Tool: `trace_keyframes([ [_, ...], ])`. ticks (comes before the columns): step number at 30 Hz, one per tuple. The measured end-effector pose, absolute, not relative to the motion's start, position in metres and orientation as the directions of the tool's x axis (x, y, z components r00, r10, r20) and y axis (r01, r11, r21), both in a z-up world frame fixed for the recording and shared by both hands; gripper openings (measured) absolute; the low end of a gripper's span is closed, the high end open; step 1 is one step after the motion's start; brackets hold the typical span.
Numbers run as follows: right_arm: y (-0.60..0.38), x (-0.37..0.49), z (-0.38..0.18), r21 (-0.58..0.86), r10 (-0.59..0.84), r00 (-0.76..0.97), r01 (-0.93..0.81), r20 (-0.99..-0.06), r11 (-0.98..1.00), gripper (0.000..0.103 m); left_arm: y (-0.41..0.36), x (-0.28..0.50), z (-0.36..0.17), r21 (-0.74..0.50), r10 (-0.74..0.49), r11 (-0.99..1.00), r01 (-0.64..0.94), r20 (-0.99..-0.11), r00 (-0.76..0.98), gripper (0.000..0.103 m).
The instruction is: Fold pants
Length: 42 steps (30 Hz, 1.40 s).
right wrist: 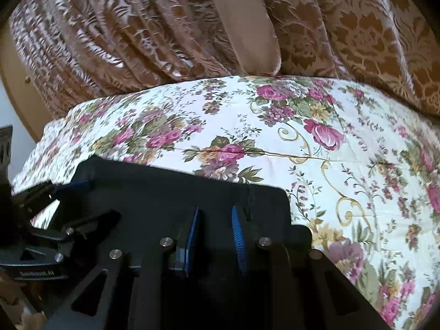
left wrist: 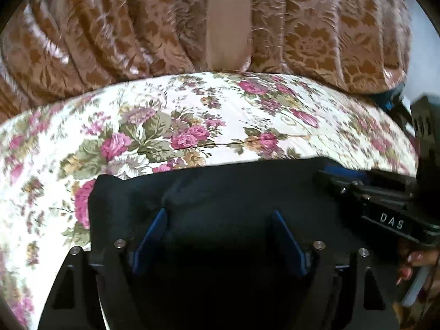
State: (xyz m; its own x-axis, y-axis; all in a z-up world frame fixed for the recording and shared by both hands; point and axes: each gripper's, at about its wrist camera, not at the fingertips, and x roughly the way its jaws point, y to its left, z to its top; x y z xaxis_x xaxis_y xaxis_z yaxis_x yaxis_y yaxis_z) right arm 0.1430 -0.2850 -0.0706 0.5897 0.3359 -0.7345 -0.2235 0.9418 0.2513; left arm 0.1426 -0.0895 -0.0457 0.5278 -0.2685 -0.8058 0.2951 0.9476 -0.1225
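Note:
The black pants (left wrist: 214, 189) lie in a flat folded block on the flowered bedspread (left wrist: 192, 115). My left gripper (left wrist: 220, 220) sits over the block's near part with its blue pads wide apart; nothing is held between them. In the right wrist view the pants (right wrist: 154, 192) fill the lower left. My right gripper (right wrist: 216, 220) hovers at their right edge, its pads a narrow gap apart with dark cloth between them; a grip is not clear. The right gripper also shows at the right of the left wrist view (left wrist: 357, 181).
A brown patterned curtain (left wrist: 137, 27) hangs behind the bed. The bedspread (right wrist: 330, 151) stretches far and right of the pants. A wooden piece (right wrist: 16, 82) and a white wall stand at the far left. The hand shows at the lower right (left wrist: 415, 261).

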Motion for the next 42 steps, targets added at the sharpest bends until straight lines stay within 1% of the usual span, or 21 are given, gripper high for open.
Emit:
trace_keyframes([
  [2, -0.285, 0.15, -0.077, 0.27, 0.335, 0.593, -0.199, -0.732, 0.942, 0.023, -0.086, 0.148, -0.048, -0.157, -0.292, 0.944, 0.29, -0.805, 0.516, 0.08],
  [4, -0.281, 0.15, -0.077, 0.248, 0.319, 0.6, -0.2, -0.734, 0.948, 0.023, -0.085, 0.145, -0.048, -0.167, -0.302, 0.942, 0.29, -0.798, 0.521, 0.08],
  [7, -0.279, 0.146, -0.076, 0.23, 0.309, 0.619, -0.207, -0.722, 0.951, 0.023, -0.085, 0.139, -0.047, -0.152, -0.295, 0.944, 0.293, -0.788, 0.54, 0.08],
  [12, -0.284, 0.128, -0.069, 0.24, 0.314, 0.645, -0.203, -0.697, 0.949, 0.023, -0.081, 0.125, -0.043, -0.133, -0.284, 0.947, 0.293, -0.773, 0.567, 0.08],
  [17, -0.289, 0.097, -0.062, 0.218, 0.292, 0.677, -0.195, -0.675, 0.956, 0.023, -0.08, 0.106, -0.039, -0.079, -0.237, 0.958, 0.276, -0.762, 0.603, 0.08],
  [19, -0.289, 0.084, -0.06, 0.179, 0.259, 0.695, -0.187, -0.671, 0.966, 0.026, -0.078, 0.101, -0.037, -0.072, -0.228, 0.96, 0.269, -0.759, 0.61, 0.08],
  [21, -0.29, 0.071, -0.058, 0.142, 0.23, 0.71, -0.183, -0.665, 0.973, 0.027, -0.075, 0.094, -0.036, -0.074, -0.221, 0.964, 0.255, -0.756, 0.616, 0.08],
  [24, -0.297, 0.057, -0.056, 0.153, 0.235, 0.715, -0.178, -0.658, 0.972, 0.029, -0.072, 0.084, -0.034, -0.074, -0.212, 0.968, 0.24, -0.755, 0.621, 0.08],
  [26, -0.304, 0.048, -0.056, 0.19, 0.255, 0.713, -0.172, -0.653, 0.967, 0.03, -0.07, 0.075, -0.033, -0.071, -0.203, 0.971, 0.23, -0.752, 0.627, 0.08],
  [28, -0.311, 0.04, -0.057, 0.222, 0.272, 0.707, -0.165, -0.653, 0.961, 0.036, -0.066, 0.066, -0.032, -0.082, -0.2, 0.974, 0.213, -0.749, 0.631, 0.082],
  [29, -0.313, 0.038, -0.058, 0.227, 0.273, 0.703, -0.161, -0.657, 0.961, 0.046, -0.064, 0.063, -0.032, -0.089, -0.202, 0.975, 0.206, -0.749, 0.631, 0.083],
  [30, -0.315, 0.035, -0.06, 0.231, 0.274, 0.697, -0.157, -0.663, 0.96, 0.052, -0.06, 0.059, -0.032, -0.105, -0.208, 0.975, 0.197, -0.747, 0.631, 0.083],
  [32, -0.321, 0.029, -0.064, 0.263, 0.299, 0.693, -0.162, -0.656, 0.951, 0.053, -0.053, 0.048, -0.03, -0.123, -0.22, 0.973, 0.193, -0.741, 0.635, 0.083],
  [34, -0.326, 0.024, -0.065, 0.28, 0.314, 0.688, -0.165, -0.654, 0.946, 0.056, -0.05, 0.037, -0.029, -0.108, -0.22, 0.972, 0.211, -0.739, 0.637, 0.083],
  [36, -0.327, 0.021, -0.066, 0.269, 0.305, 0.684, -0.162, -0.663, 0.949, 0.066, -0.042, 0.022, -0.028, -0.103, -0.229, 0.968, 0.229, -0.738, 0.635, 0.083],
  [37, -0.329, 0.019, -0.067, 0.265, 0.297, 0.676, -0.154, -0.674, 0.952, 0.069, -0.039, 0.019, -0.028, -0.117, -0.239, 0.966, 0.229, -0.737, 0.632, 0.085],
  [39, -0.335, 0.017, -0.071, 0.306, 0.324, 0.653, -0.146, -0.685, 0.941, 0.072, -0.024, 0.012, -0.03, -0.196, -0.29, 0.956, 0.218, -0.74, 0.607, 0.088],
  [40, -0.341, 0.017, -0.075, 0.361, 0.359, 0.636, -0.133, -0.683, 0.923, 0.073, -0.016, 0.01, -0.031, -0.249, -0.322, 0.947, 0.205, -0.743, 0.587, 0.09],
  [42, -0.352, 0.019, -0.081, 0.445, 0.419, 0.603, -0.116, -0.679, 0.888, 0.076, 0.003, 0.01, -0.041, -0.394, -0.425, 0.902, 0.178, -0.737, 0.526, 0.09],
])
